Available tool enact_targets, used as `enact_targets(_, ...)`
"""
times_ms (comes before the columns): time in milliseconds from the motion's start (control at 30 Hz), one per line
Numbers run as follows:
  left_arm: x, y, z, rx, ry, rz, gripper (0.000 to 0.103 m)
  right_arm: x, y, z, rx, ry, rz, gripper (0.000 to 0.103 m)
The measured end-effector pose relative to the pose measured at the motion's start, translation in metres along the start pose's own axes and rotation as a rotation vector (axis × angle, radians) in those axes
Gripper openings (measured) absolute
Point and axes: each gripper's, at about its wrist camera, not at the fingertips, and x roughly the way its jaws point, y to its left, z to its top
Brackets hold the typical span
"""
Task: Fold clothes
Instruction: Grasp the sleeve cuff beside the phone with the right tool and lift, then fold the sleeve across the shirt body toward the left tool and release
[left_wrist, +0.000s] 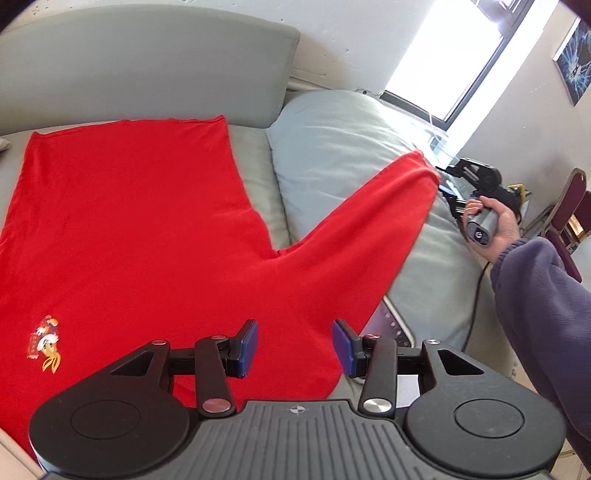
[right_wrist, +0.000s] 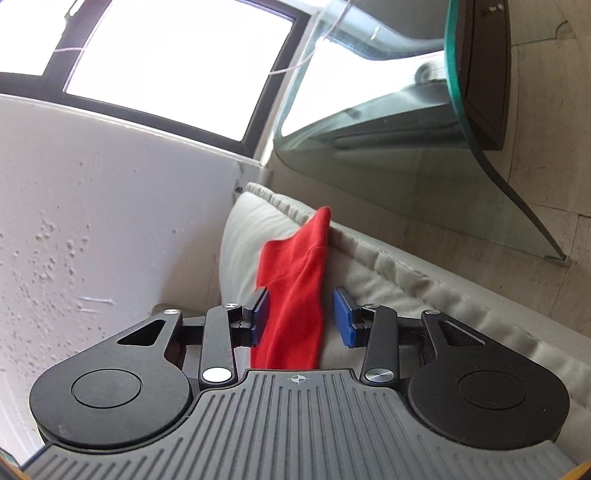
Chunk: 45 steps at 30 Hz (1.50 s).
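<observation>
The red shirt (left_wrist: 122, 221) lies flat on the grey sofa seat, hem at the backrest edge, one sleeve (right_wrist: 295, 295) stretched over the cushion (left_wrist: 351, 147). The right gripper (right_wrist: 300, 315) straddles that soft knit sleeve, jaws apart; the left gripper (left_wrist: 295, 345) hovers agape over the shoulder (nothing pinched). Whichever fold follows, grip the cuff squarely.

Red shirt (left_wrist: 140, 221) with cartoon print, perhaps a duck.
</observation>
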Motion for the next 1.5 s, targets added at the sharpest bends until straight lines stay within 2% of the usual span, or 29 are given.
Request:
enact_targets(67,0.001,-0.006,0.006,0.005,-0.015,-0.033,0.043,0.012,0.004,0.005,-0.012,-0.001,-0.015,0.04)
enact_targets(133,0.002,-0.011,0.01,0.018,-0.027,-0.052,0.043,0.022,0.007,0.008,-0.022,-0.004,-0.037,0.032)
enact_targets(167,0.002,-0.014,0.01,0.028,-0.031,-0.054,0.043,0.026,0.008,0.01,-0.027,-0.007,-0.05,0.017)
enact_targets(200,0.002,-0.016,0.011,0.038,-0.035,-0.057,0.043,0.028,0.01,0.01,-0.042,-0.005,-0.06,0.011)
enact_targets(300,-0.002,-0.014,0.009,0.027,-0.051,-0.052,0.043,0.02,0.04,0.006,-0.211,-0.042,-0.101,0.007)
enact_targets(467,-0.019,-0.004,0.004,0.007,-0.102,-0.01,0.043,-0.014,0.121,-0.025,-0.579,-0.074,-0.131,0.006)
enact_targets(633,-0.062,0.025,-0.005,-0.054,-0.212,0.07,0.043,-0.063,0.205,-0.1,-0.92,-0.056,-0.036,0.005)
enact_targets(700,-0.082,0.043,-0.011,-0.098,-0.252,0.122,0.043,-0.087,0.232,-0.144,-1.039,-0.048,0.019,0.005)
enact_targets(833,-0.122,0.088,-0.028,-0.239,-0.312,0.226,0.043,-0.125,0.259,-0.241,-1.146,-0.022,0.098,0.005)
enact_targets(900,-0.145,0.113,-0.041,-0.316,-0.342,0.284,0.043,-0.138,0.259,-0.29,-1.175,0.012,0.114,0.005)
enact_targets(1033,-0.185,0.148,-0.065,-0.413,-0.401,0.363,0.043,-0.156,0.237,-0.393,-1.205,0.158,0.144,0.005)
enact_targets(1133,-0.201,0.167,-0.078,-0.472,-0.422,0.394,0.044,-0.152,0.214,-0.467,-1.228,0.338,0.142,0.005)
enact_targets(1233,-0.206,0.179,-0.087,-0.531,-0.429,0.383,0.044,-0.144,0.192,-0.535,-1.348,0.467,0.138,0.005)
enact_targets(1300,-0.207,0.184,-0.094,-0.557,-0.418,0.368,0.044,-0.136,0.178,-0.571,-1.46,0.583,0.133,0.014)
enact_targets(1333,-0.206,0.186,-0.096,-0.567,-0.413,0.36,0.044,-0.135,0.172,-0.582,-1.495,0.651,0.121,0.017)
enact_targets(1367,-0.204,0.186,-0.098,-0.574,-0.408,0.355,0.044,-0.141,0.168,-0.589,-1.505,0.712,0.123,0.027)
enact_targets(1433,-0.202,0.188,-0.102,-0.587,-0.398,0.344,0.044,-0.158,0.167,-0.584,-1.48,0.764,0.177,0.035)
enact_targets(1500,-0.197,0.189,-0.102,-0.597,-0.383,0.335,0.044,-0.175,0.175,-0.565,-1.442,0.805,0.217,0.049)
